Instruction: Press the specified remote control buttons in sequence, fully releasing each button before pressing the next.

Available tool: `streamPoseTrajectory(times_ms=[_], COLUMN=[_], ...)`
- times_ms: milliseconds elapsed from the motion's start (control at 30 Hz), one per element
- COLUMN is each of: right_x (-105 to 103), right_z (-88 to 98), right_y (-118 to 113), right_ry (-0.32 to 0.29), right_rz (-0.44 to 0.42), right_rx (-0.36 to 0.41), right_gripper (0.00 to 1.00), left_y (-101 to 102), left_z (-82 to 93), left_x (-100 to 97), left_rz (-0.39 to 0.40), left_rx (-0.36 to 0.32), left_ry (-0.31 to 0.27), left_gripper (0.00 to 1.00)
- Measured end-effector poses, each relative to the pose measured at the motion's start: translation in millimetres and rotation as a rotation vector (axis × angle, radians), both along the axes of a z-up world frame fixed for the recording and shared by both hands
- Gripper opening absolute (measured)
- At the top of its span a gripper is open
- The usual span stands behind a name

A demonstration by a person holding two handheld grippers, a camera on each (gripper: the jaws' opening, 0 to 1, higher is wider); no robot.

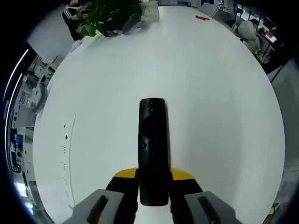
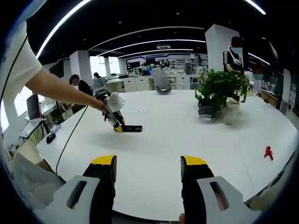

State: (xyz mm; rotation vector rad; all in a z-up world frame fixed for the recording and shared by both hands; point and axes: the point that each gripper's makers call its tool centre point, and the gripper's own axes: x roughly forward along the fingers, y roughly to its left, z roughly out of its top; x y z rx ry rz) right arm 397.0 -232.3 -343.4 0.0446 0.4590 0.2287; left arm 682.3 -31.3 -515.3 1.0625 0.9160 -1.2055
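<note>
In the left gripper view, the left gripper (image 1: 153, 179) is pinching the near end of the black remote control (image 1: 153, 149), its yellow-tipped jaws pressing against both long sides. The remote control is lying flat on the white bench (image 1: 219, 98), its far end pointing away from the camera. Farther out on the bench, a potted plant (image 1: 108, 15) is standing near the far edge, and a small red object (image 1: 202, 17) is lying well apart from it.

In the right gripper view, the right gripper (image 2: 147, 171) is hovering over the near bench edge with its jaws spread wide and nothing between them. Across the bench, a person's hand (image 2: 99, 105) is holding the left gripper against the remote control.
</note>
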Motion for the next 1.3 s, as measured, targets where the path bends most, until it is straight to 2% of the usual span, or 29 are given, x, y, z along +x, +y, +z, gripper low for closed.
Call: streamPoseTrajectory(times_ms=[233, 333, 433, 600, 700, 767, 867, 933, 967, 1033, 1067, 1133, 1300], right_x=[0, 0, 0, -1, -1, -1, -1, -1, -1, -1, 0, 0, 0], right_z=[1.8, 2.1, 2.7, 6.4, 7.6, 8.4, 12.4, 12.6, 12.1, 11.1, 13.0, 14.1, 12.7], right_y=[2, 2, 4, 4, 7, 7, 6, 8, 9, 10, 9, 9, 14], right_ry=[-0.008, -0.008, -0.011, -0.027, -0.034, -0.039, -0.057, -0.058, -0.058, -0.054, -0.064, -0.071, -0.064], right_rz=[0.005, 0.008, 0.015, 0.015, 0.027, 0.031, 0.024, 0.031, 0.036, 0.040, 0.034, 0.033, 0.054], right_rx=[0.004, 0.009, 0.010, 0.023, 0.021, 0.020, 0.044, 0.046, 0.045, 0.042, 0.051, 0.056, 0.058], right_gripper=[0.57, 0.58, 0.58, 0.58, 0.58, 0.58, 0.58, 0.60, 0.61, 0.65, 0.67, 0.70, 0.79], left_y=[-1, 2, 4, 6, 9, 12, 23, 30, 34, 35, 33, 37, 41], left_z=[-1.5, -1.8, 0.6, 2.4, 5.5, 7.0, 8.9, 12.3, 17.7, 23.2, 31.3, 39.7, 62.0], left_x=[-0.4, 0.8, 7.1, 7.3, 11.1, 9.2, 6.2, 4.7, 3.6, -4.8, -7.7, -11.2, -30.1], left_rz=[0.008, 0.072, 0.122, 0.133, 0.161, 0.178, 0.219, 0.260, 0.283, 0.334, 0.322, 0.349, 0.489], left_rx=[0.014, 0.011, 0.006, -0.015, -0.014, -0.008, 0.001, -0.018, -0.034, -0.078, -0.116, -0.139, -0.306], left_ry=[-0.010, -0.006, -0.044, -0.078, -0.119, -0.122, -0.131, -0.134, -0.153, -0.124, -0.140, -0.156, -0.147], left_gripper=[0.25, 0.26, 0.33, 0.37, 0.45, 0.53, 0.56, 0.59, 0.61, 0.70, 0.72, 0.72, 0.78])
